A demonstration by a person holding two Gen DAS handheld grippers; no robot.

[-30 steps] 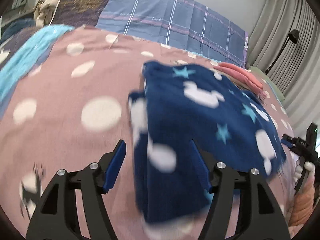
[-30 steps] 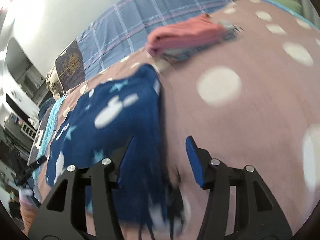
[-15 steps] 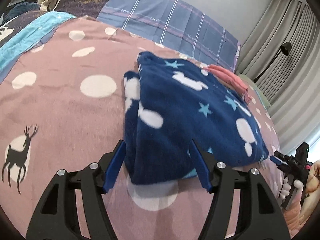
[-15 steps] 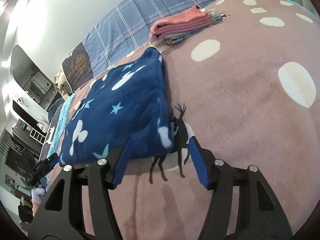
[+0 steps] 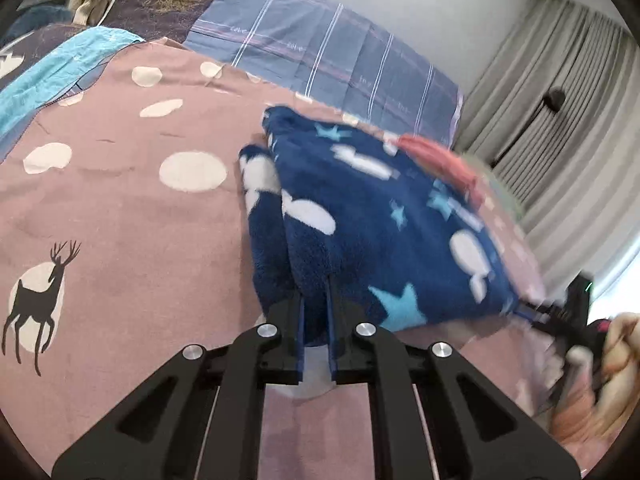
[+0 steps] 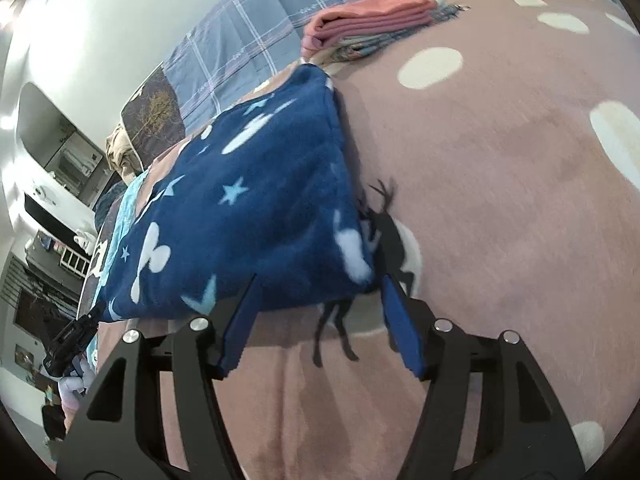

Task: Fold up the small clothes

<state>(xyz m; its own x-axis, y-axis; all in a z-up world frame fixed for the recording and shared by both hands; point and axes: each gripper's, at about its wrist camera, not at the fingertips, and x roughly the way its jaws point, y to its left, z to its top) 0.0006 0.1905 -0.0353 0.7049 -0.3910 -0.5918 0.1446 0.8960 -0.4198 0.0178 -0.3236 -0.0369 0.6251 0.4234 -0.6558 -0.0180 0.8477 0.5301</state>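
Item: navy fleece garment (image 5: 372, 216), small, plush pile, printed with white mouse-head shapes and pale blue stars. State: folded over on itself, layers stacked; in my left view a second thickness shows along its left edge as a separate rounded lobe. Pose: lying on the pink spotted bedcover, its near left corner pinched and drawn up a little, its near right corner resting flat. Position: middle of the bed, long axis running from me toward the far side, the far end narrowing to a point just short of the folded clothes beyond.
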